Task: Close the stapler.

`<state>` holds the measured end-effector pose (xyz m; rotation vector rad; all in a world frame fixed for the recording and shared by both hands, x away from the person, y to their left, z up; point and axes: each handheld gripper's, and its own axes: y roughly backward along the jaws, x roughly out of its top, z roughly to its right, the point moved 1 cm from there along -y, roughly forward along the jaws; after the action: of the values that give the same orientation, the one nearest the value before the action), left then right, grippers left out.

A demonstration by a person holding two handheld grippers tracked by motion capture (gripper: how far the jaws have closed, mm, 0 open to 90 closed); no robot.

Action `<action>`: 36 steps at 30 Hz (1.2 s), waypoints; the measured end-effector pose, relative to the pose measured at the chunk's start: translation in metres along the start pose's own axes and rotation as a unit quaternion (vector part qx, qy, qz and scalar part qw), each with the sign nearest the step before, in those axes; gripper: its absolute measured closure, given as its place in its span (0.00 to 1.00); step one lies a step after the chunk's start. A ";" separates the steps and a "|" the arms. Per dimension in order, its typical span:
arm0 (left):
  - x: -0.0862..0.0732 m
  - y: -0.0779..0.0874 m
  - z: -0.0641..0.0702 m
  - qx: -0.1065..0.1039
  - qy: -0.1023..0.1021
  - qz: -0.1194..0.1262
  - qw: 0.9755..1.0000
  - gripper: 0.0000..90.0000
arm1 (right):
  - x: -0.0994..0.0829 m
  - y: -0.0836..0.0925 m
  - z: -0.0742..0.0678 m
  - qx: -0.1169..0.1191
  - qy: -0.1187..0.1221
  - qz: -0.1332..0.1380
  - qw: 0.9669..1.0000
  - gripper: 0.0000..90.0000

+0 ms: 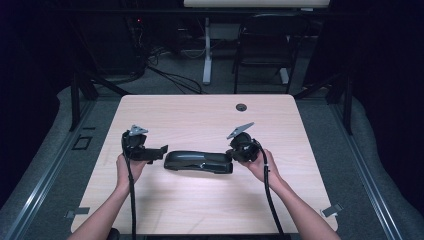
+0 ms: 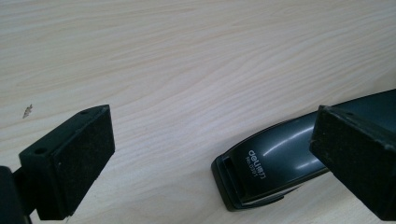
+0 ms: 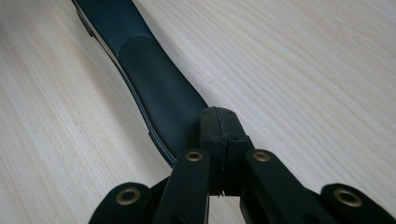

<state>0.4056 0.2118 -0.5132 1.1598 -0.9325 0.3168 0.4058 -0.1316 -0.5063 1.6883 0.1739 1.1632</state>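
This looks like a lab or a test room. A plain wooden table (image 1: 205, 120) stands alone on a grey floor (image 1: 170, 80), with dark curtains (image 1: 30, 75) hanging at both sides. Behind it are a black chair (image 1: 265, 47), the white leg of another desk (image 1: 207, 50), and lots of black cables (image 1: 175, 80) on the floor.
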 end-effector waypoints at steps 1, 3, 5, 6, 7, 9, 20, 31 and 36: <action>0.000 0.000 -0.001 -0.001 -0.001 -0.001 1.000 0.00 | 0.001 0.000 -0.001 -0.004 0.006 -0.002 1.000 1.00; 0.000 0.000 -0.001 -0.001 0.000 0.000 1.000 0.00 | 0.002 0.002 -0.001 -0.006 0.008 0.000 1.000 1.00; 0.000 0.000 -0.001 -0.002 0.001 0.001 1.000 0.00 | 0.003 0.005 -0.001 -0.005 0.006 0.007 1.000 1.00; 0.000 0.000 -0.001 -0.002 0.000 0.000 1.000 0.00 | 0.005 0.008 -0.001 -0.001 0.000 0.019 1.000 1.00; 0.000 0.000 -0.001 -0.002 0.000 0.000 1.000 0.00 | 0.007 0.012 0.000 0.001 -0.001 0.026 1.000 1.00; 0.000 0.000 -0.001 -0.002 -0.001 0.000 1.000 0.00 | 0.011 0.019 -0.001 0.002 0.002 0.035 0.999 1.00; 0.000 0.000 0.000 -0.003 0.000 -0.001 1.000 0.00 | 0.015 0.040 0.000 -0.005 0.006 0.058 0.998 0.90; 0.000 0.000 -0.001 -0.006 0.002 0.001 1.000 0.00 | 0.004 0.066 0.008 -0.019 -0.007 0.073 0.997 0.49; 0.000 0.000 -0.001 -0.006 0.003 0.004 1.000 0.00 | -0.007 0.079 0.014 -0.033 -0.018 0.076 0.996 0.34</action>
<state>0.4061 0.2127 -0.5139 1.1447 -0.9330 0.3210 0.3818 -0.1808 -0.4477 1.6851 -0.0163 1.2368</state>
